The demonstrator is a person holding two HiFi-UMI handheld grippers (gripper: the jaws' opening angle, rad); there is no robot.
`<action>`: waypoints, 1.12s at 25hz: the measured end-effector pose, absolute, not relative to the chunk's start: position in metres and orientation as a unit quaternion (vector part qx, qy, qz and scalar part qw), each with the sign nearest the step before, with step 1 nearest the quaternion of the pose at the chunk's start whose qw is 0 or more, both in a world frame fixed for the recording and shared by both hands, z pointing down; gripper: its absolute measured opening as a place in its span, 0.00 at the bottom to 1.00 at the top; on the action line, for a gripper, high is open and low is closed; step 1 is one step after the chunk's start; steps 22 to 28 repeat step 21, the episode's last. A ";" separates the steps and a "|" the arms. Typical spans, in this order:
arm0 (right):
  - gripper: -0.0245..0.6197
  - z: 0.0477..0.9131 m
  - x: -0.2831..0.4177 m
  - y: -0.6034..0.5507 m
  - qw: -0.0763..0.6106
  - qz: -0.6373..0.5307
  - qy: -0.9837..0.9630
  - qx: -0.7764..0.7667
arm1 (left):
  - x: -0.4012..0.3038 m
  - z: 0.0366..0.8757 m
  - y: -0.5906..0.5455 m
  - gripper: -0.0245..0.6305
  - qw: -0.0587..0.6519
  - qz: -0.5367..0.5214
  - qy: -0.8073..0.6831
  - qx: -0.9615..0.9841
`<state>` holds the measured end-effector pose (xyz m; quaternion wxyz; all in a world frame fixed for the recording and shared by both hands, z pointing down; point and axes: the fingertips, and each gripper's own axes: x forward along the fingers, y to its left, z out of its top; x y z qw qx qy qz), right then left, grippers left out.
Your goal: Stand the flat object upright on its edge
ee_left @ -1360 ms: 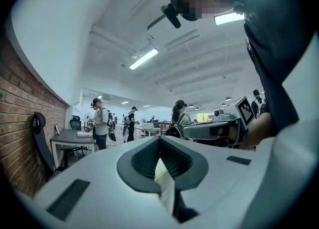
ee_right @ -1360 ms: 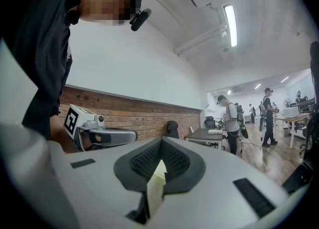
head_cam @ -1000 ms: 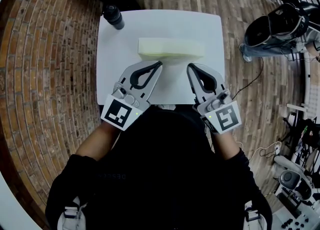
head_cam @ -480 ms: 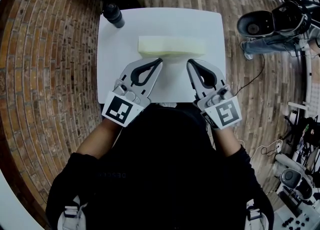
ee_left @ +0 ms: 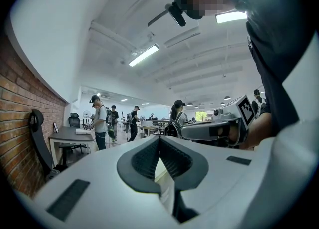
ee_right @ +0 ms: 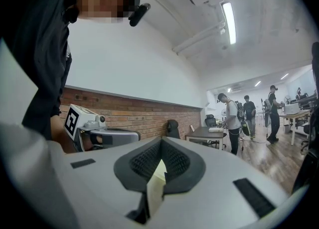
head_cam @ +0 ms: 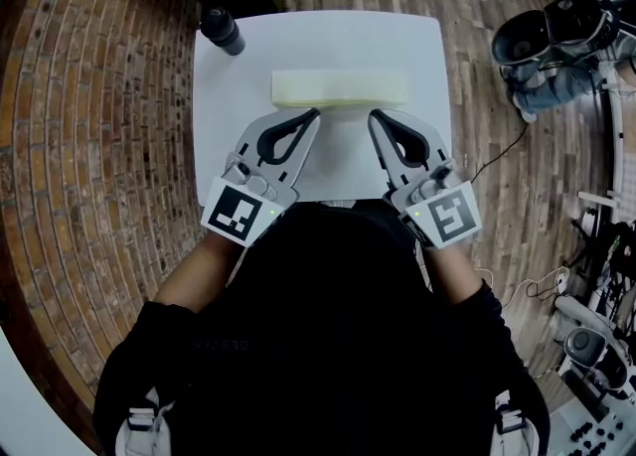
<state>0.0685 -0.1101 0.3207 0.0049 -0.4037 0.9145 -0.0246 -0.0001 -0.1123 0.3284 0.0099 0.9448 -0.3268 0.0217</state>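
A pale yellow flat foam block [head_cam: 340, 88] lies lengthwise across the middle of the white table [head_cam: 238, 106]. My left gripper [head_cam: 316, 112] is shut, and its tip rests at the block's near edge, left of centre. My right gripper [head_cam: 373, 114] is shut too, with its tip at the same edge, right of centre. Neither holds anything. In the left gripper view the shut left gripper [ee_left: 159, 137] shows a sliver of the yellow block [ee_left: 160, 172] through the gap below its tips. The right gripper view shows its own shut gripper [ee_right: 161, 139] and the block [ee_right: 158, 172] the same way.
A dark bottle [head_cam: 224, 32] stands at the table's far left corner. Brick-patterned floor lies to the left and wood floor to the right, with a chair and gear [head_cam: 542, 47]. People [ee_right: 232, 118] stand at desks far off in the room.
Both shut grippers have crept a little forward, and their tips now reach the block's near edge. The block has not moved.
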 end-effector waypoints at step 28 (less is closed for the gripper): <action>0.05 0.326 0.071 -0.121 0.004 -0.028 0.911 -0.412 | 0.004 0.337 -0.123 0.07 0.015 0.031 -0.321 0.947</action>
